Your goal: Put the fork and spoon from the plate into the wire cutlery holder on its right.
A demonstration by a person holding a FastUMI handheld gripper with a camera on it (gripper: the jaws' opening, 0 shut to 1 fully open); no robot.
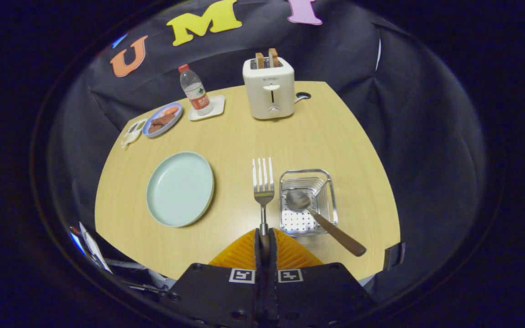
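A: What's the claw (263, 237) doing?
B: Its 2 fingers are clenched on the fork (263, 184) handle, tines pointing ahead.
A: The spoon (319, 217)?
B: Just ahead, right of the fork, in the holder (308, 201), handle leaning out.
A: The plate (180, 189)?
B: Ahead, left. Far beyond stands a toaster (269, 89) with 2 slices.
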